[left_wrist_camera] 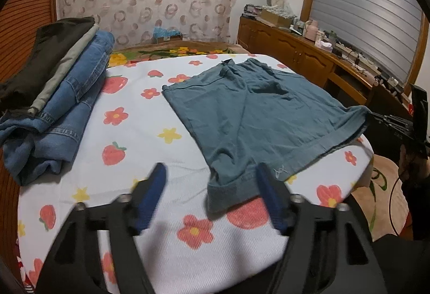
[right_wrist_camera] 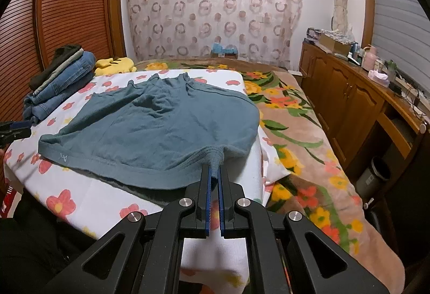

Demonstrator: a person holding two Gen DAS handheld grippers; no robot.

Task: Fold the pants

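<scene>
Right gripper (right_wrist_camera: pixel 214 175) jaws pinch the shorts' (right_wrist_camera: pixel 150 130) near hem; waistband points away.

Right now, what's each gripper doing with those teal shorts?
Left gripper: open, holding nothing; a hem corner of the teal shorts lies between its fingers.
Right gripper: closed on the shorts' hem at the near edge.

I am seeing the shorts (right_wrist_camera: pixel 150 119) lying spread mid-frame on the cloth-covered table (right_wrist_camera: pixel 88 202). The stack of folded clothes (right_wrist_camera: pixel 59 79) is sitting at the table's upper-left corner. The bed (right_wrist_camera: pixel 303 133) is lying right of the table, with the sideboard (right_wrist_camera: pixel 357 103) standing at far right.
</scene>
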